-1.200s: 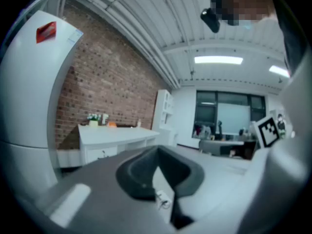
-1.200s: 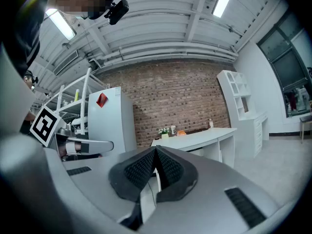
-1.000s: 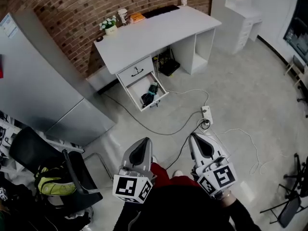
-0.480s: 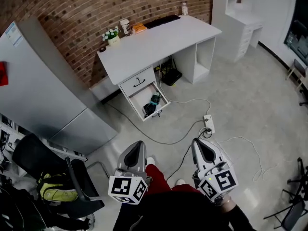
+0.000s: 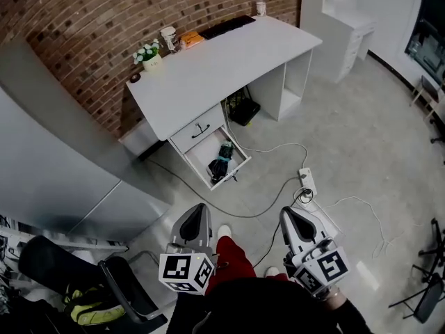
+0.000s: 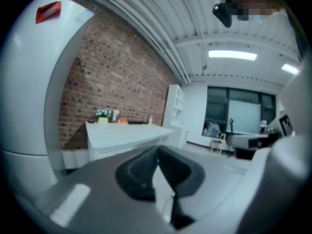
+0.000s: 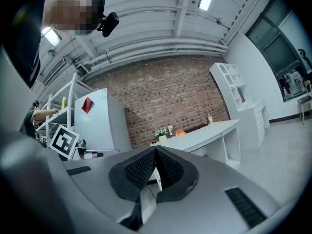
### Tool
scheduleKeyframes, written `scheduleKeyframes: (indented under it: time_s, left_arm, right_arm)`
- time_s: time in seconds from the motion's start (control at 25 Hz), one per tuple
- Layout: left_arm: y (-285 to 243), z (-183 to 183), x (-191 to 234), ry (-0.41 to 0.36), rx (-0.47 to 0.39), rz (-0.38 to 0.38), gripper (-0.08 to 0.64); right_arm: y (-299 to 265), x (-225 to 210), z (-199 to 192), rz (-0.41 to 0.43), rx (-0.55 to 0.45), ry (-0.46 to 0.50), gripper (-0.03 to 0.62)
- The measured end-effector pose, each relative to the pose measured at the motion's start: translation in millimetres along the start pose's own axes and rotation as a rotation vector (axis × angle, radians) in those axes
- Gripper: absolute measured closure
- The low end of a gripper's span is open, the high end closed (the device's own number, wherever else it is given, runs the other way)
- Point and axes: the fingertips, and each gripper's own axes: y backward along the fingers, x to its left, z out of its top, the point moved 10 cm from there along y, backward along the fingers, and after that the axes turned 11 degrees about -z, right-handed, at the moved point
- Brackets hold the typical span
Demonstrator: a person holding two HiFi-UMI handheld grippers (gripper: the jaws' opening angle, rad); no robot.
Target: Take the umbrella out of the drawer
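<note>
Left hand-held gripper and right hand-held gripper: both clenched, jaws together, nothing between them. Their cubes bear black-and-white square markers. The umbrella lies in the open drawer under the desk, ahead of both and well apart. The floor ahead is open, crossed by a cable.

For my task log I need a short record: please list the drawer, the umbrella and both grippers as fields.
drawer: lower one of the desk, open
umbrella: folded, dark, lying inside the drawer
left gripper: shut, empty, far from the drawer
right gripper: shut, empty, far from the drawer
task state: umbrella not yet taken
</note>
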Motion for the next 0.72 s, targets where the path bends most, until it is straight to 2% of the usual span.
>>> scheduleKeyframes:
  time_s: [0.28,0.44,0.72]
  left_arm:
    - [-56,10,104,0.006,0.09,-0.083,0.549]
    - [-83,14,156,0.038,0.109,-0.102,0.548]
    - [-121,11,211,0.024,0.192,-0.143,0.503]
  right_arm:
    - [-115,34,-14,-0.099,0.108,-0.012,0.595]
    - [-169,49,-25,-0.122,0.101,-0.044,0.595]
    - [-218,60,-31,-0.195,0.133,-0.08,0.595]
